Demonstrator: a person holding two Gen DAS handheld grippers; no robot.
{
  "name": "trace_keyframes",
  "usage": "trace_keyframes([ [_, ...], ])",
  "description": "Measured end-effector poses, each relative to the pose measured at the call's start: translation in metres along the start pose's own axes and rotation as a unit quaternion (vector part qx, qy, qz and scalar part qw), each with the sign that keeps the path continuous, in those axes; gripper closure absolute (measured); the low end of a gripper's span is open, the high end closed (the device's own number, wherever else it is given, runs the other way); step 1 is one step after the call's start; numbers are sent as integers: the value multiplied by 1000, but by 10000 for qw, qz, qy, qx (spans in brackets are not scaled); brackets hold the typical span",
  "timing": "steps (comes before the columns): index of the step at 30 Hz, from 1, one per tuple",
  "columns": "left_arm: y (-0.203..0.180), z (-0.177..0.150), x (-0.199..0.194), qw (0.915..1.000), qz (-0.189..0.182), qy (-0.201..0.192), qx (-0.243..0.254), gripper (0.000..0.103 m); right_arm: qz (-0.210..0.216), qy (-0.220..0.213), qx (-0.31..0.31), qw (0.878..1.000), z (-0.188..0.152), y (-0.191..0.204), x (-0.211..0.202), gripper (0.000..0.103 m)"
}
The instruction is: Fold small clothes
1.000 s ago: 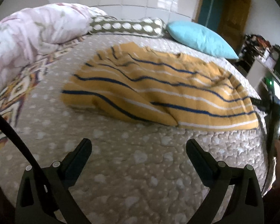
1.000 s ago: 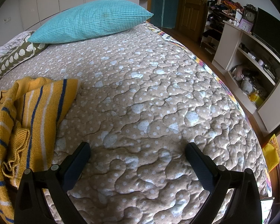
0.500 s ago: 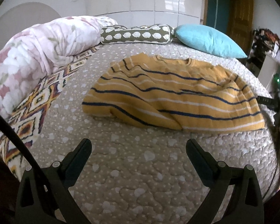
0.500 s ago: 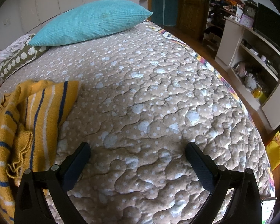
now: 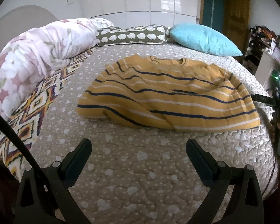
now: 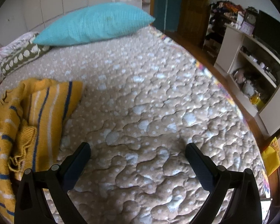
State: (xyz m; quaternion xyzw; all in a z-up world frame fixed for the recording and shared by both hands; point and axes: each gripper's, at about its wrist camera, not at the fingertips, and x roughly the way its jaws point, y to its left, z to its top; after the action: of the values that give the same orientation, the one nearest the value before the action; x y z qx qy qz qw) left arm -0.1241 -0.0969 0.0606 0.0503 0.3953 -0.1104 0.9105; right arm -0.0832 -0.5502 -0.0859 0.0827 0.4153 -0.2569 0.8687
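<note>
A: Start nearest. What are the 2 tools doing?

B: The left gripper [image 5: 138, 149] has its jaws spread wide with nothing between them, above bare quilted bedspread [image 5: 140, 183]. The right gripper [image 6: 137, 154] is likewise released and empty.

A: And the garment?

B: The yellow striped sweater [image 5: 169, 100] lies flat on the bed, straight ahead of the left jaws and apart from them, its long axis running left to right across that view, neckline on the far side. In the right wrist view it sits at the left, its near edge just beside the left finger. I judge the right tool nearer to it.

A: Beyond that?

B: A floral duvet [image 5: 33, 56] bunched at far left, a spotted bolster [image 5: 130, 36] and a turquoise pillow [image 5: 203, 39] at the head. Right of the bed, a white shelf unit [image 6: 255, 56] and a wooden door [image 6: 194, 5].
</note>
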Motion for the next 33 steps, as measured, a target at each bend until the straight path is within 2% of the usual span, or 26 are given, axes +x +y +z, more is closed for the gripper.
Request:
trace_keyframes([
  [5, 16, 0, -5, 9998, -9, -53, -208, 3, 19, -1060, 209, 9941, -7, -5, -49, 3],
  [8, 23, 0, -9, 9994, -66, -126, -305, 3, 95, -1807, 285, 9831, -14, -3, -84, 3],
  [9, 25, 0, -10, 9993, -84, -150, -319, 3, 209, -2139, 265, 9763, -20, -1, -97, 3],
  [10, 28, 1, -11, 9992, -110, -180, -343, 3, 326, -2282, 244, 9728, -21, 2, -102, 3],
  [11, 30, 0, -13, 9990, -134, -206, -365, 3, 521, -2305, 204, 9715, -23, 5, -107, 3],
  [15, 44, 2, -23, 9977, -300, -333, -500, 3, 776, -1812, 105, 9803, -31, 16, -106, 3],
  [22, 72, 13, -39, 9969, -197, -608, -458, 3, 1591, -888, -51, 9832, -56, 29, -94, 20],
  [27, 95, 27, -26, 9968, -269, -459, -596, 4, 1689, -779, -46, 9825, -73, 38, -80, 29],
  [28, 98, 33, -19, 9969, -326, -382, -598, 9, 1685, -782, -45, 9826, -74, 40, -79, 30],
  [31, 98, 63, 9, 9981, -449, -73, -417, 33, 1716, -857, 35, 9814, -74, 37, -79, 30],
  [33, 98, 85, 31, 9981, -496, 56, -373, 36, 1793, -863, 136, 9799, -74, 32, -78, 30],
])
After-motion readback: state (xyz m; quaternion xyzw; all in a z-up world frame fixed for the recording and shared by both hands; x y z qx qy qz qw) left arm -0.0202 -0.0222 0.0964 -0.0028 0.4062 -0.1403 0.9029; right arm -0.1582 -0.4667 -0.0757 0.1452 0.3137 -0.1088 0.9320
